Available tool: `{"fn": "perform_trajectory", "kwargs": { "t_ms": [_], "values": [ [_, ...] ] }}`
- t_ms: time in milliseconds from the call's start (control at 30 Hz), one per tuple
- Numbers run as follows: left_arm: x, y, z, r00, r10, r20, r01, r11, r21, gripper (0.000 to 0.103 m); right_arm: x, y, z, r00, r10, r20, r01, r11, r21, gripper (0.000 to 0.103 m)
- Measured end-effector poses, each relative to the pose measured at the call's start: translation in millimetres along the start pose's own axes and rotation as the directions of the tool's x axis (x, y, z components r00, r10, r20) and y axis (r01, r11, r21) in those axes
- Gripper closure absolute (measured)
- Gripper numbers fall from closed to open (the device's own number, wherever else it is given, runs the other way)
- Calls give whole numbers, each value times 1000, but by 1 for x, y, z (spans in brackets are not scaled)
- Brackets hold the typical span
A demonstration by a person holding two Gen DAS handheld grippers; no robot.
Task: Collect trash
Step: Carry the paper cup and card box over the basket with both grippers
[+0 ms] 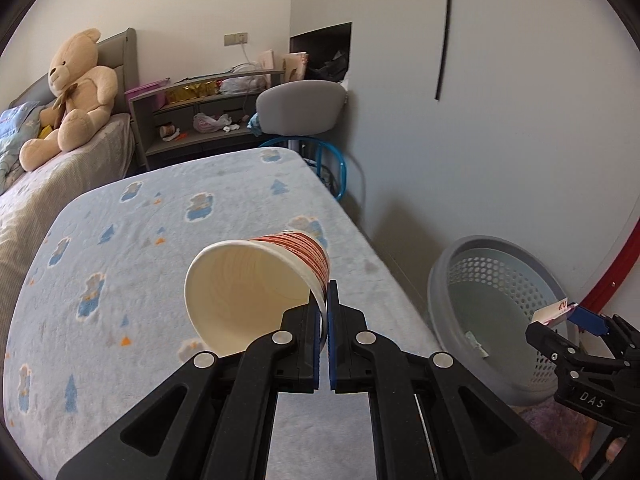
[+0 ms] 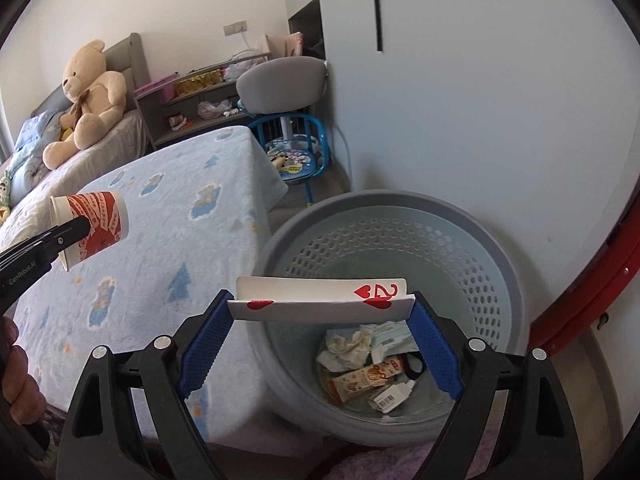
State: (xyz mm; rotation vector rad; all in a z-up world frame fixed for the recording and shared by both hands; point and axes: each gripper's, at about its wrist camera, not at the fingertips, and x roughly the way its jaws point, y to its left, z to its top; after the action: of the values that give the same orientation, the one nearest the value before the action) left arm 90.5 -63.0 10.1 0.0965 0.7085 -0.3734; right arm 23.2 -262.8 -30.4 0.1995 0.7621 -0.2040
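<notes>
Blanket-covered table (image 1: 160,240) stood left of me; grey basket (image 2: 500,264) on floor (image 2: 340,188) right, wrappers (image 2: 368,372) inside.

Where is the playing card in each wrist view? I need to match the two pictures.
Left wrist view: the playing card is far right, small, pinched in the right tongs by the bin's rim.
Right wrist view: the card is centre, bowed between the blue pads, above the bin's opening.
Shared landmark: the grey perforated bin beside the blue blanket.

Both wrist views forward; share basket (image 1: 496,320), bed (image 2: 180,240).
</notes>
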Motion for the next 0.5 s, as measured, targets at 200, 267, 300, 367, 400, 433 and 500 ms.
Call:
{"fn": "perform_trajectory", "kwargs": {
  "t_ms": [200,267,300,367,400,433,500],
  "values": [
    [9,-61,3,997,-79,-24,79,996,30,100,-1,-44,0,999,-43,-6,44,998,39,18],
    [16,-79,4,994,-102,-42,103,994,33,100,-1,-56,0,998,-57,-8,57,997,45,18],
    [20,-87,5,993,-111,-52,112,993,33,100,0,-61,0,998,-60,-10,60,997,46,18],
    [28,-101,5,990,-125,-72,128,991,37,100,3,-69,1,997,-71,-12,71,996,45,18],
    [31,-109,5,988,-131,-81,134,990,45,100,4,-72,1,997,-71,-16,71,996,46,18],
    [33,-115,4,988,-131,-88,136,989,56,100,5,-77,0,998,-67,-20,68,997,48,18],
    [38,-128,2,987,-128,-99,137,987,82,100,10,-84,1,998,-61,-30,63,996,56,18]
  ]
}}
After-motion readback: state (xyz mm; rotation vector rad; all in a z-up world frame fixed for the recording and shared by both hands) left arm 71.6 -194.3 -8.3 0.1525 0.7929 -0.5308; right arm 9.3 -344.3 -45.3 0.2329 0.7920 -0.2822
